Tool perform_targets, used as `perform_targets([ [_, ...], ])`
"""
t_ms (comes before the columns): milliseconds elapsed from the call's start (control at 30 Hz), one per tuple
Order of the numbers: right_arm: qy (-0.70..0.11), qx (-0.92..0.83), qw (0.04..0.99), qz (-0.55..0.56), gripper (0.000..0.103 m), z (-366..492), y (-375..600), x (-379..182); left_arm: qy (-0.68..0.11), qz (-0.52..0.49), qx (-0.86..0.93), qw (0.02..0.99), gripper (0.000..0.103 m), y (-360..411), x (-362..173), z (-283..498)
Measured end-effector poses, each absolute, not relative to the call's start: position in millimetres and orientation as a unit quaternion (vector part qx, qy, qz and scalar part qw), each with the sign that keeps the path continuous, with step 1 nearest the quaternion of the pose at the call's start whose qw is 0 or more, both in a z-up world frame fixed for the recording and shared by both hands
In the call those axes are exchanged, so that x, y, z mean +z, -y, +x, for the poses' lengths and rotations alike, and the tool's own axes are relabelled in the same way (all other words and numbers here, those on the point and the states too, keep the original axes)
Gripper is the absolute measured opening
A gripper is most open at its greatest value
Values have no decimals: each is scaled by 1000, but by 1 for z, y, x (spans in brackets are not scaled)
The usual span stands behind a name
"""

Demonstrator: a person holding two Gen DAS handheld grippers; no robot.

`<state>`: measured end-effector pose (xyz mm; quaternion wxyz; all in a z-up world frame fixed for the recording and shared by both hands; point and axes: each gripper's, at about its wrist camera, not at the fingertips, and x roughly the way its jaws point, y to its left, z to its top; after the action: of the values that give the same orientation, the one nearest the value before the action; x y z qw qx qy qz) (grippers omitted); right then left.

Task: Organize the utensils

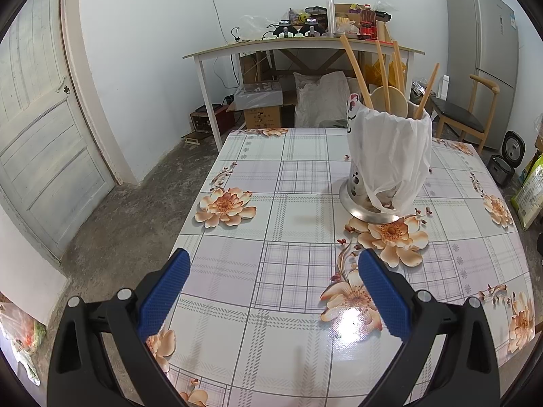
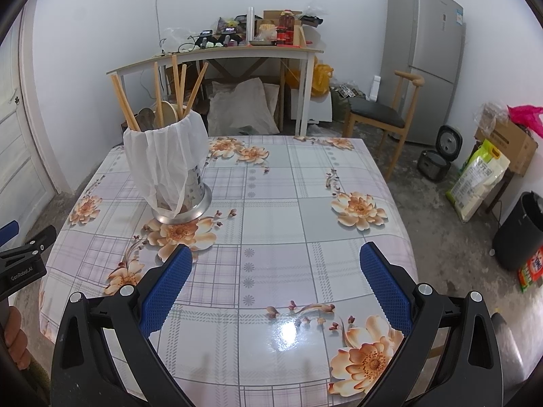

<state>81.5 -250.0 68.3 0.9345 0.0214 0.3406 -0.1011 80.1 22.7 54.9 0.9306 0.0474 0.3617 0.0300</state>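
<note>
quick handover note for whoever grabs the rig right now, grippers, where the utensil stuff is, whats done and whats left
Left gripper: open, empty, over the near table edge.
Right gripper: open, empty, above the tablecloth.
Utensil holder: metal, perforated, upright on the table, draped in a white plastic bag.
Chopsticks and spoons stand inside it.
Done: no loose utensils visible on the table.
Left: possibly nothing; check whether the bag should stay.

Bag-draped utensil holder [image 1: 387, 162] beyond gaping left gripper [image 1: 273, 264]
</note>
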Motion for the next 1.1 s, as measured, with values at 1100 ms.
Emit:
perform_targets([
  [1100, -342, -99, 934, 21, 95, 82, 246, 67, -363, 48, 30, 930, 97, -23, 54, 81],
])
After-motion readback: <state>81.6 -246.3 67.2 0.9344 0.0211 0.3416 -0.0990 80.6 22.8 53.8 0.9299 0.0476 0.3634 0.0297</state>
